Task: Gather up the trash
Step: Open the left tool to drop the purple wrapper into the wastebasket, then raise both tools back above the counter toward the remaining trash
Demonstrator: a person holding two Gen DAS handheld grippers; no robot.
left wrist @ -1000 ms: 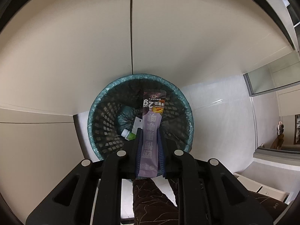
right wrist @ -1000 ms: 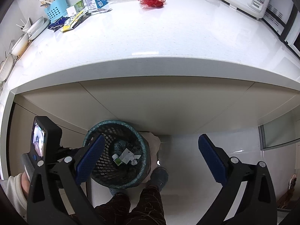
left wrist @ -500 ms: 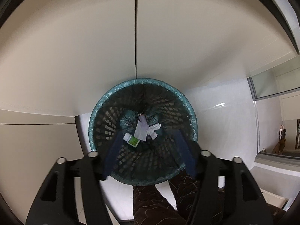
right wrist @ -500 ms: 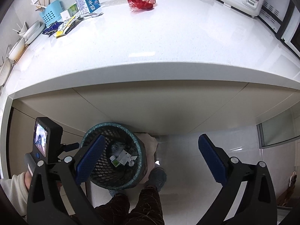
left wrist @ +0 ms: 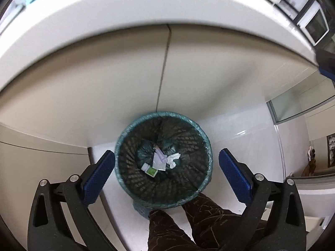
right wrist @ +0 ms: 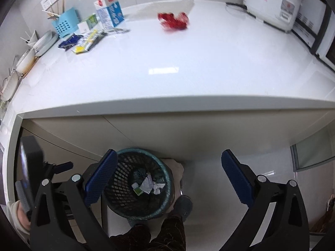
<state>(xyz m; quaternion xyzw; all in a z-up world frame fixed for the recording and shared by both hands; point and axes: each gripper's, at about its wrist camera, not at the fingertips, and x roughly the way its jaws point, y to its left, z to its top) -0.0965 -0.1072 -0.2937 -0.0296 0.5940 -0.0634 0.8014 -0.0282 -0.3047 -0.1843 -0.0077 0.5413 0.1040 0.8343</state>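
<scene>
A round mesh bin [left wrist: 125, 152] with a teal liner stands on the floor under the counter. At its bottom lie a pale purple wrapper [left wrist: 158, 160], a white crumpled tissue [left wrist: 173, 159] and a small green-and-white box [left wrist: 151, 170]. My left gripper [left wrist: 166, 175] hangs above the bin, its jaws opening wide with nothing between them. My right gripper [right wrist: 167, 176] is open and empty, over the bin [right wrist: 165, 173] and the floor. On the counter lie a red wrapper [right wrist: 173, 21], a milk carton [right wrist: 110, 12] and yellow and blue packets [right wrist: 83, 40].
A white countertop [right wrist: 167, 67] juts out above the bin. A rice cooker [right wrist: 272, 2] stands at its far right, bowls and a blue utensil holder [right wrist: 65, 24] at the left. The person's legs and a shoe [right wrist: 184, 206] are beside the bin.
The left gripper opened and let go of the purple wrapper, which dropped to the bottom of the bin. That gripper then rose, bringing the counter edge into its view. The right gripper rose slightly.
</scene>
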